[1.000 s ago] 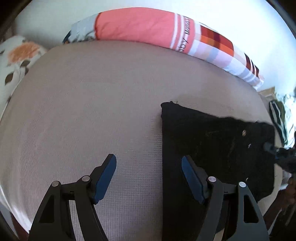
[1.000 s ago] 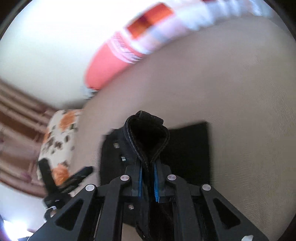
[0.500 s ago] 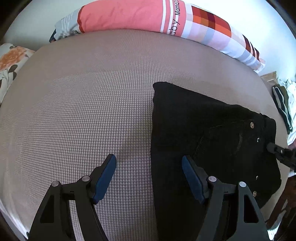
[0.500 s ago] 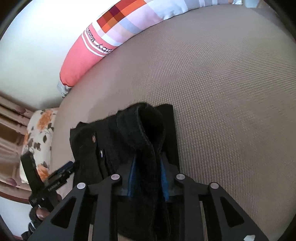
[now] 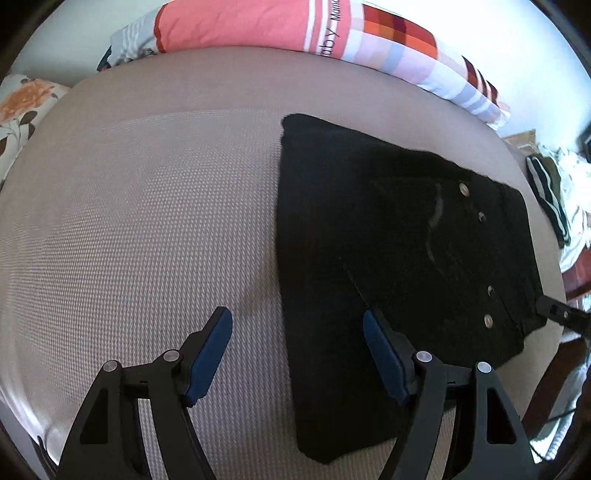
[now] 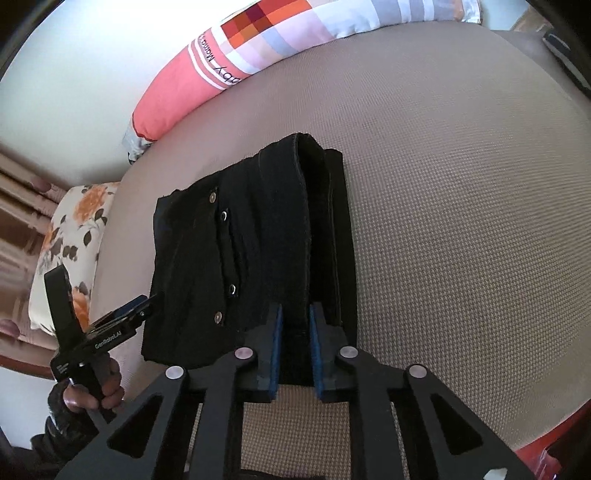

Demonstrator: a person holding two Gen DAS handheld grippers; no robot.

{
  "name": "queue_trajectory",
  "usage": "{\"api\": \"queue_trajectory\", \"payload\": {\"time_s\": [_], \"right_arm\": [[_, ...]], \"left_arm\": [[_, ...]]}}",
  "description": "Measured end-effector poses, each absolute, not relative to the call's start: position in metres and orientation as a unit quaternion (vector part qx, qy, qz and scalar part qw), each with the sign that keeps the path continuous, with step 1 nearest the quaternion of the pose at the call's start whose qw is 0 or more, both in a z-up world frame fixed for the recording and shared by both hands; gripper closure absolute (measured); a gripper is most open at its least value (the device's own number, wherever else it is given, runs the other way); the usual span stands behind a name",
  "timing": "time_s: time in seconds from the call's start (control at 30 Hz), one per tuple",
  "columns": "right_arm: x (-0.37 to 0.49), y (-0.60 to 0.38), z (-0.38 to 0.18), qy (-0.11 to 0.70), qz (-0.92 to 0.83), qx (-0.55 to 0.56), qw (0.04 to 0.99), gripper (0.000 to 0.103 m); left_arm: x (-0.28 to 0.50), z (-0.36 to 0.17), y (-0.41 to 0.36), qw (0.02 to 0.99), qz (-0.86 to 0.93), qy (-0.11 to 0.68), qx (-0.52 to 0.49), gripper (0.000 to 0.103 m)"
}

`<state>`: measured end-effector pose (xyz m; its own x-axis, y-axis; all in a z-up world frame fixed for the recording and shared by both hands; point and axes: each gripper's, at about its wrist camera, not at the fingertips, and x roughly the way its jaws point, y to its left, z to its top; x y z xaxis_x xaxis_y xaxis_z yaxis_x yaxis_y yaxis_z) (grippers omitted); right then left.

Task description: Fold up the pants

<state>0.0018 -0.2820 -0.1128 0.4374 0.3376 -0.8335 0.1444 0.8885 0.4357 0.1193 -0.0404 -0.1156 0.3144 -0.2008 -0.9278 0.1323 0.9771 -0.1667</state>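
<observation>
A: Where are the pants (image 5: 399, 236)?
B: Folded black on the bed (image 5: 147, 221), at 3 o'clock in the left view.
A: Grippers?
B: Right gripper (image 6: 295, 332) pinches a raised fold (snaps showing beside it); left gripper (image 5: 297, 354) gapes, empty, straddling the pants' edge.

The left wrist view is set just behind its own fingers, close above the bed (image 5: 147, 221), facing the long pillow (image 5: 295, 29). The right wrist view is aimed from the opposite side, apparently lower, along the bed. The black pants (image 5: 388, 240) (image 6: 258, 240) and pillow (image 6: 258, 62) are shared by both views.
</observation>
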Motion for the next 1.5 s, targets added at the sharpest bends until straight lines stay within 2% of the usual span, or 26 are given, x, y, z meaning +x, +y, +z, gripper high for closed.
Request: {"api": "queue_trajectory", "payload": {"time_s": [0.23,0.4,0.67,1.03,1.17,1.3,1.5], "right_arm": [[-0.018,-0.272,-0.101,0.521,0.043,0.200,0.829,0.095],[-0.017,-0.279,-0.128,0.537,0.028,0.211,0.816,0.095],[-0.015,-0.279,-0.128,0.539,0.029,0.218,0.813,0.093],[-0.011,-0.278,-0.127,0.546,0.008,0.204,0.813,0.072],[-0.009,-0.280,-0.124,0.552,-0.001,0.194,0.811,0.060],[-0.006,-0.282,-0.121,0.554,0.002,0.196,0.809,0.054],[0.002,-0.279,-0.117,0.553,0.008,0.185,0.812,0.051]], "left_arm": [[0.105,-0.115,-0.048,0.809,-0.114,0.577,-0.017,0.029],[0.103,-0.121,-0.053,0.809,-0.111,0.577,-0.009,0.029],[0.105,-0.121,-0.061,0.815,-0.103,0.571,0.007,0.026],[0.106,-0.121,-0.070,0.819,-0.096,0.565,0.016,0.025],[0.107,-0.120,-0.071,0.820,-0.094,0.564,0.018,0.025],[0.109,-0.118,-0.075,0.823,-0.096,0.560,0.030,0.025],[0.110,-0.114,-0.072,0.821,-0.099,0.561,0.026,0.025]]}}
